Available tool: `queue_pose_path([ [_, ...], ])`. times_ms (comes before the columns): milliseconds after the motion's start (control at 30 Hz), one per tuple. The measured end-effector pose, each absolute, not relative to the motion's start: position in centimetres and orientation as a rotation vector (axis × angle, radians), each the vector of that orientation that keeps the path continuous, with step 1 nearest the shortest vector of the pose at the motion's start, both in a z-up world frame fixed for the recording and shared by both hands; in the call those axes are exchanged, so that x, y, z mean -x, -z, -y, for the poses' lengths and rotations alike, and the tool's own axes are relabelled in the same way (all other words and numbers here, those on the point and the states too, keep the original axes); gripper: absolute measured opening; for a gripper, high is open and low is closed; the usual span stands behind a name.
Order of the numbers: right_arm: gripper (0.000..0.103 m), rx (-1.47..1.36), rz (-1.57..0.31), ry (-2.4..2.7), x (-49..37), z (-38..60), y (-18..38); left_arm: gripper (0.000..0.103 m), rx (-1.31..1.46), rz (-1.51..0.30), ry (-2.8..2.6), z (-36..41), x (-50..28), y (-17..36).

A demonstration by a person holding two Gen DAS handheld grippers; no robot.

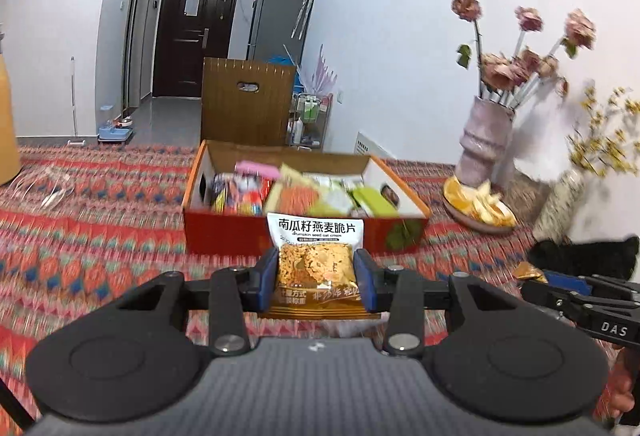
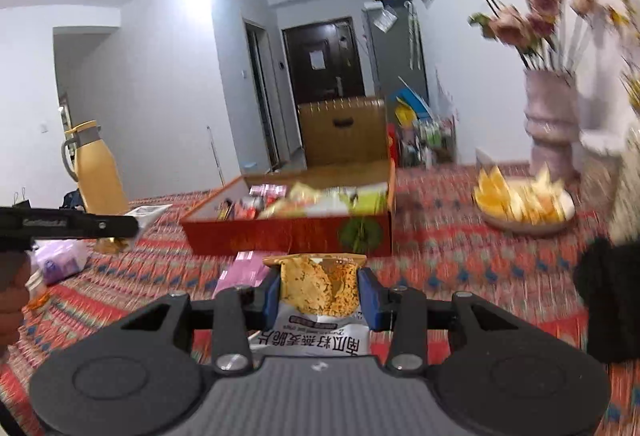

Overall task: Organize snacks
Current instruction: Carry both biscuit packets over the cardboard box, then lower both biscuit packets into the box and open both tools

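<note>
Blue pads of the left gripper pinch a glossy oat crisp packet, held upright with its white printed top upward. The right gripper likewise clamps a second crisp packet, this one turned so its white end faces the camera. Both hang above a woven red patterned tablecloth. Beyond stands the open red cardboard box, crowded with snack packs. Only the right view shows a flat pink packet before the box and a yellow bottle far left.
</note>
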State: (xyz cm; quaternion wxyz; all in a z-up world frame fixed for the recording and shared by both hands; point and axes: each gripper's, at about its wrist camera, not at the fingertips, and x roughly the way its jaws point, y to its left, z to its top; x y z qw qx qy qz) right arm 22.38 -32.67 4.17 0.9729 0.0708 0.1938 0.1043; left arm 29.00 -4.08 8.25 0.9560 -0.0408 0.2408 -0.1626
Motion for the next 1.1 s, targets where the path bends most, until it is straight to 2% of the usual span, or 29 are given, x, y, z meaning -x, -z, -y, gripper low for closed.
queue_pose_path([
  [233, 0.04, -0.091, -0.337, -0.284, -33.2, 32.9, -9.5, 0.041, 0.046, -0.427, 0.363, 5.5, -38.8, -11.3],
  [400, 0.04, -0.051, -0.348, -0.279, -42.2, 32.0, -10.8, 0.041, 0.042, -0.429, 0.38, 7.2, -46.5, -11.7],
  [700, 0.04, -0.065, -0.573, -0.232, -58.5, 29.5, -6.1, 0.041, 0.069, -0.617, 0.392, 11.1, -59.8, -6.9],
  [867, 0.044, -0.19, -0.689, -0.186, -62.5, 29.8, -2.4, 0.042, 0.06, -0.709, 0.407, 12.4, -62.5, -3.2],
  [1033, 0.059, -0.187, -0.67, -0.171, -61.9, 30.1, -2.1, 0.066, 0.102, -0.702, 0.419, 10.9, -62.5, -3.1],
  [1100, 0.061, -0.17, -0.64, -0.174, -60.7, 30.3, -3.2, 0.067, 0.107, -0.683, 0.428, 10.2, -61.5, -4.5],
])
